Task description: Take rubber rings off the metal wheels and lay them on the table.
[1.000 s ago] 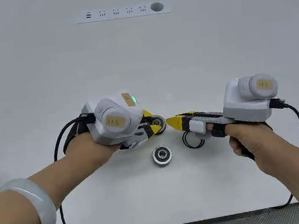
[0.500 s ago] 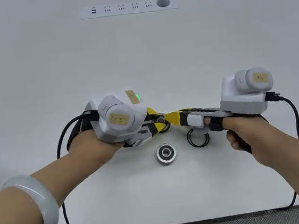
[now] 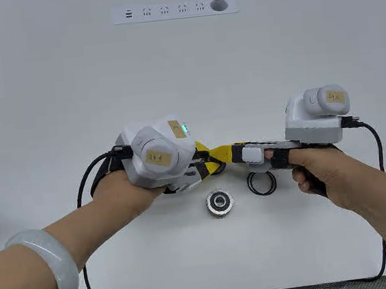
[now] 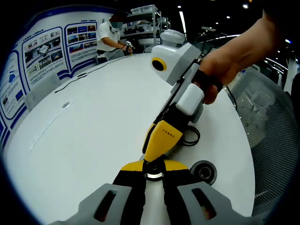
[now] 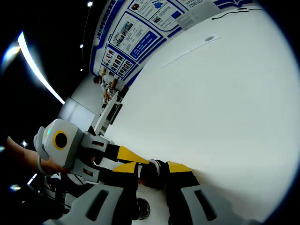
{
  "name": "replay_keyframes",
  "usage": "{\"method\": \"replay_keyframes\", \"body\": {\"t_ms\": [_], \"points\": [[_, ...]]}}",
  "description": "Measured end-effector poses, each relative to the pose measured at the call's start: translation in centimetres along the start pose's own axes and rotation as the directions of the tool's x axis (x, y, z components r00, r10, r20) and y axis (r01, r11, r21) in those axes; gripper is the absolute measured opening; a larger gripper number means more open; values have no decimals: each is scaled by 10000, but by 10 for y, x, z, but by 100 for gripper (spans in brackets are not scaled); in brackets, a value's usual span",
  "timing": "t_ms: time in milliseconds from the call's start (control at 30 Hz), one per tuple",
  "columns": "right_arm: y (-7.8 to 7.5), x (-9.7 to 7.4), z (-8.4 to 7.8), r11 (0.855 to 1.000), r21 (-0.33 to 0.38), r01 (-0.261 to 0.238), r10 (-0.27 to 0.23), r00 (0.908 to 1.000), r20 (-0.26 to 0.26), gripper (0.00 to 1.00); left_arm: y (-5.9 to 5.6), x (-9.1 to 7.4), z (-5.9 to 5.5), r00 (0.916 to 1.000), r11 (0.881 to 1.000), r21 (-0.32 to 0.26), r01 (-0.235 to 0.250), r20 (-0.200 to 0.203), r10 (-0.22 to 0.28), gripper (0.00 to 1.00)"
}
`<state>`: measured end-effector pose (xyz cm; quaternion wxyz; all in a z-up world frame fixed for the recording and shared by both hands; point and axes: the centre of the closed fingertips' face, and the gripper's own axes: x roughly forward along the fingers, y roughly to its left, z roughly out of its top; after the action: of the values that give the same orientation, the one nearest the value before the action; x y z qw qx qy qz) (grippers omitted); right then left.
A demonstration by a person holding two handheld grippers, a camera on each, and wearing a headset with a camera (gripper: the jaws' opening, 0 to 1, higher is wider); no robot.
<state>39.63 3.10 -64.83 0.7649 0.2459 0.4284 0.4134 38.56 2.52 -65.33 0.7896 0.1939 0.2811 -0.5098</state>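
**Right tool (image 3: 223, 154) has closed in on the held wheel (image 4: 153, 172).**
The left tool (image 3: 207, 162) clamps the wheel above the surface (image 3: 186, 83), toward its near edge. The right tool, apart a second ago, now pinches its rubber ring (image 5: 154, 174), likely ready to pull. A freed ring (image 3: 261, 182) lies nearby.

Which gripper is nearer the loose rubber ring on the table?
Right. The right gripper hangs over the loose ring; the left gripper is farther off, leftward.

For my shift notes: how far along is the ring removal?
Done: loose rubber rings lie on the table. In hand: left gripper and right gripper both clamp one wheel. Remaining: second wheel sits nearby, apparently ringed.
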Motion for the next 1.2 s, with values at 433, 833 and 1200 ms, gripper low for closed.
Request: {"method": "replay_keyframes", "body": {"t_ms": [433,833,1200], "points": [[4,-1,-4,9993,113,-364,368,9989,-302,25,0,0,0,10000,10000,-21,18,48,-18,13],[7,-7,-7,9989,19,-461,461,9982,-386,25,0,0,0,10000,10000,-13,34,51,-34,13],[6,-12,-12,9977,265,-616,626,9974,-367,26,0,0,0,10000,10000,-38,25,95,-25,13]]}}
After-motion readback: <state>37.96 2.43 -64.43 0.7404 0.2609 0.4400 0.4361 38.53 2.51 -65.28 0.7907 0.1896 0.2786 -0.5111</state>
